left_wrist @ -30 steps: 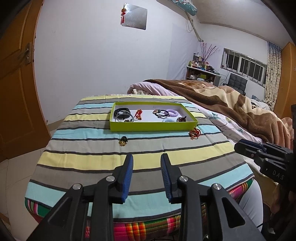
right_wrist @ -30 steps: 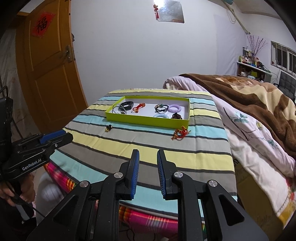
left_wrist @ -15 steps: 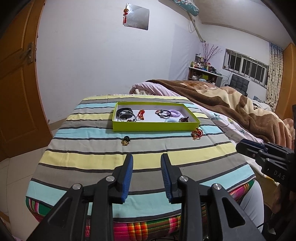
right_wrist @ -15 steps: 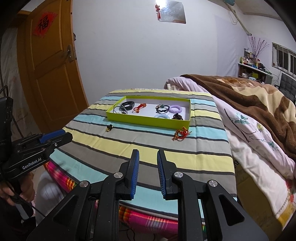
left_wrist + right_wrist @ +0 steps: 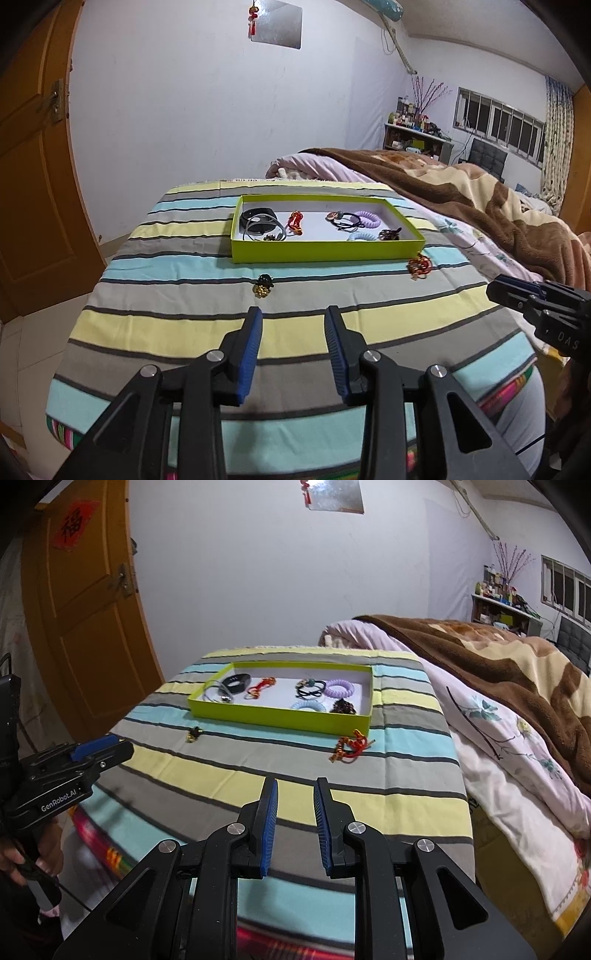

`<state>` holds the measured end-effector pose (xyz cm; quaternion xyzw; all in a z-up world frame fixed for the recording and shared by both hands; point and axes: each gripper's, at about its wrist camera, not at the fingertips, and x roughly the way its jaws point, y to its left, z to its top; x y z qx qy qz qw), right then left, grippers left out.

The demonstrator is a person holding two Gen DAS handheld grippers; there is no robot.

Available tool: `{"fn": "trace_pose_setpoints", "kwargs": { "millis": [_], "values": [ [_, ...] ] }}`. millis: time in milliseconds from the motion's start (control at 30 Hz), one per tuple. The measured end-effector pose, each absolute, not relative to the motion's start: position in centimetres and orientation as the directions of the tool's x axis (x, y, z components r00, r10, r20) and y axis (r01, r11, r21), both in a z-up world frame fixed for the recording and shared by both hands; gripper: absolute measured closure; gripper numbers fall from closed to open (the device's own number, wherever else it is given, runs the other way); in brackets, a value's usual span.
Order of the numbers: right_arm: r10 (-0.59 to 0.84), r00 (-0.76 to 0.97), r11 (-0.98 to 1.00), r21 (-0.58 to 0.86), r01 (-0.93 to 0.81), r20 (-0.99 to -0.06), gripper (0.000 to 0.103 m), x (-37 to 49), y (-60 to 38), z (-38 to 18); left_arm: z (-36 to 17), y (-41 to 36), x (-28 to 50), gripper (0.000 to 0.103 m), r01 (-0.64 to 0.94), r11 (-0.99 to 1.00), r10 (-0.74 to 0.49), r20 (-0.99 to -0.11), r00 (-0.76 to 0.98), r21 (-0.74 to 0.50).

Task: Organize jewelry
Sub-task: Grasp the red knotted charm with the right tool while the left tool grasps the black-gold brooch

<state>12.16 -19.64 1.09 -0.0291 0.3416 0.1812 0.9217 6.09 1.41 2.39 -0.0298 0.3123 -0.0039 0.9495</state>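
A: Item one, the left tongs (image 5: 293,325). We hold them above the near part of the bench (image 5: 184,332), blue fingertips (image 5: 253,332) set wide apart, nothing between them.

B: Item two, the right tongs (image 5: 295,797). We hold these over the near edge too, gap narrower than the left pair's yet plainly parted, and empty.

A: Item three, the striped cloth (image 5: 406,775) that covers the bench in bands of yellow, grey and light blue.

B: Item four, the green tray (image 5: 325,254), a shallow box with a white floor, lying on the far half of the cloth.

A: Contents, left end: a black band (image 5: 258,215) and a grey wire loop (image 5: 264,229), overlapping. Just right of them, a red corded piece (image 5: 295,222).

B: Contents, right end: a black hair tie (image 5: 310,689) touching a purple coil tie (image 5: 340,688); nearer the front wall, a pale blue coil tie (image 5: 309,706) and a dark beaded piece (image 5: 342,706) side by side.

A: Item five, loose on the cloth: a small black and gold charm (image 5: 263,286), in front of the tray's front wall and apart from it, ahead of our left tongs.

B: Item six, also loose: a red and gold knotted bracelet (image 5: 351,746), just outside the tray's near right corner. Whether it touches the wall we cannot tell.

A: Item seven, a bed with a brown blanket (image 5: 517,672), along the bench's right side.
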Motion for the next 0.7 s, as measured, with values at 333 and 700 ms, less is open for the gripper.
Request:
{"fn": "trace_pose_setpoints", "kwargs": {
  "millis": [333,700],
  "values": [
    [0.267,0.680,0.951,0.073,-0.299,-0.683,0.082,17.8,-20.7,-1.3,0.3,2.3,11.1,0.067,-0.026,0.999,-0.008,-0.634,0.773,-0.044],
    [0.268,0.610,0.952,0.105,-0.289,-0.746,0.082,23.3,-20.8,-3.8,-1.9,3.9,15.5,0.067,-0.045,0.993,-0.046,-0.712,0.701,-0.109]
  ]
}}
